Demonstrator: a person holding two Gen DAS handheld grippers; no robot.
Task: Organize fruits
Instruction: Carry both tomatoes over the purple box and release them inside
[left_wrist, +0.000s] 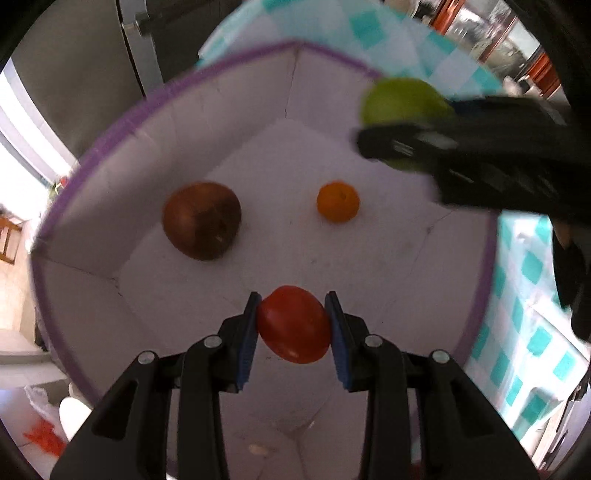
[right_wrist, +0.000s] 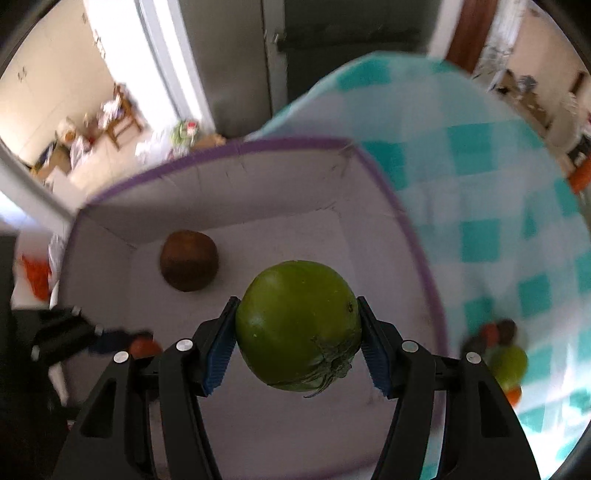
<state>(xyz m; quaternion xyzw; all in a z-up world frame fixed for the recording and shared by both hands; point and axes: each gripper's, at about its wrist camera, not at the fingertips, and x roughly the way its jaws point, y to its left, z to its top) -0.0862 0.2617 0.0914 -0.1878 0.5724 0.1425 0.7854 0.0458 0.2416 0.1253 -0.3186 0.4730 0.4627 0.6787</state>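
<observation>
Both claws are loaded and poised over the purple-rimmed white box (left_wrist: 110, 229): the left claw (left_wrist: 293, 325) is clamped on a red tomato (left_wrist: 293, 325) low over the box floor, near a brown fruit (left_wrist: 202, 220) and a small orange (left_wrist: 338, 201) already lying inside; the right claw (right_wrist: 297, 326) grips a green tomato (right_wrist: 298, 325) higher up. The step in hand looks like depositing; next, each claw should lower and part its pads over bare floor; more fruit (right_wrist: 506, 360) waits on the checked table (right_wrist: 480, 192).

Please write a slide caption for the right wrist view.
Right gripper holds a green tomato above the purple-rimmed box.
</observation>
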